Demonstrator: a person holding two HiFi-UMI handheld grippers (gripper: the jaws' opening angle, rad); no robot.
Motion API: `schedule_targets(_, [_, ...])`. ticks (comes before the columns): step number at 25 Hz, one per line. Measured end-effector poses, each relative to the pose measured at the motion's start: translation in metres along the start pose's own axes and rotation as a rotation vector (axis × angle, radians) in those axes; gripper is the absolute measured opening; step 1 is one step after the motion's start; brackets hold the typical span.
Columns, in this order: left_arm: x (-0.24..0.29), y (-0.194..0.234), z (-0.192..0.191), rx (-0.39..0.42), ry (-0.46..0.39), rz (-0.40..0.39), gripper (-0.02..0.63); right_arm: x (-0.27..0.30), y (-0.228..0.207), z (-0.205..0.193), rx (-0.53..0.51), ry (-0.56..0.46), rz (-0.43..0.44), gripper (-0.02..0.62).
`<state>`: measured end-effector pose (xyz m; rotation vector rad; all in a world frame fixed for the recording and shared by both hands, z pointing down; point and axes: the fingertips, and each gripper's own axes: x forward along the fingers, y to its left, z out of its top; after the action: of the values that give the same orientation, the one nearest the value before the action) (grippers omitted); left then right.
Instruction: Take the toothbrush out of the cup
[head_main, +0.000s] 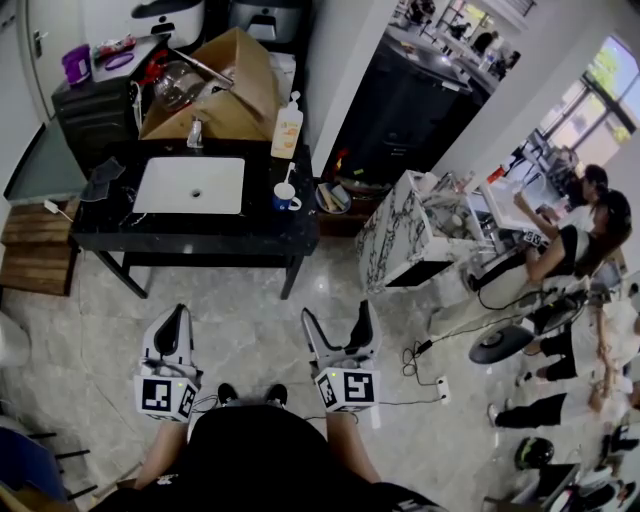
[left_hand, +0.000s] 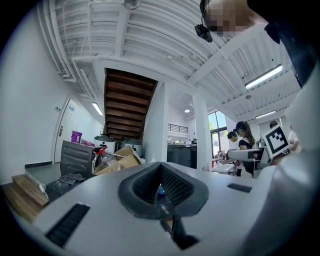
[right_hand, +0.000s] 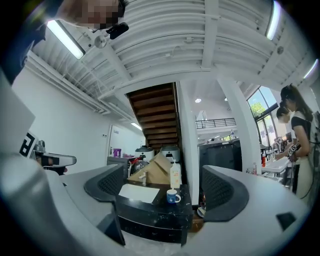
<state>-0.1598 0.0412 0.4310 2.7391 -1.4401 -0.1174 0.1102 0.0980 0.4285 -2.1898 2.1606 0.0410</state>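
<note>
A blue cup (head_main: 285, 196) stands on the right part of the black counter (head_main: 200, 232), with a white toothbrush (head_main: 289, 176) upright in it. Both grippers are held low over the floor, well short of the counter. My left gripper (head_main: 170, 332) is shut with its pads together and nothing between them. My right gripper (head_main: 338, 330) is open and empty. In the right gripper view the cup (right_hand: 173, 196) shows far off between the spread fingers, with the right gripper (right_hand: 162, 187) pointing level at the counter (right_hand: 150, 215).
A white sink (head_main: 190, 185) is set in the counter left of the cup. A soap bottle (head_main: 287, 128) and a cardboard box (head_main: 225, 95) stand behind. A marble-patterned cabinet (head_main: 400, 235) and several people are at the right. Cables (head_main: 420, 352) lie on the tiled floor.
</note>
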Motion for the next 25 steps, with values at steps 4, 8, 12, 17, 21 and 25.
schedule_targets(4, [-0.003, 0.009, 0.002, -0.007, 0.003, -0.006, 0.005, -0.002, 0.004, 0.002, -0.001, 0.007, -0.025, 0.471])
schedule_targets(8, [-0.007, 0.019, 0.006, -0.006, -0.004, -0.025, 0.005, -0.007, 0.014, 0.008, -0.011, 0.006, -0.049, 0.471])
schedule_targets(12, [-0.010, 0.027, 0.008, -0.010, -0.014, -0.050, 0.005, -0.010, 0.027, 0.014, -0.015, -0.004, -0.069, 0.471])
schedule_targets(17, [-0.015, 0.047, 0.004, -0.016, -0.002, -0.060, 0.005, -0.008, 0.049, 0.013, -0.018, -0.006, -0.076, 0.471])
schedule_targets(21, [-0.013, 0.061, 0.001, -0.023, 0.006, -0.059, 0.005, -0.002, 0.054, 0.011, -0.015, -0.004, -0.085, 0.471])
schedule_targets(25, [-0.001, 0.069, -0.003, -0.021, 0.005, -0.062, 0.005, 0.010, 0.049, 0.013, -0.023, -0.004, -0.089, 0.471])
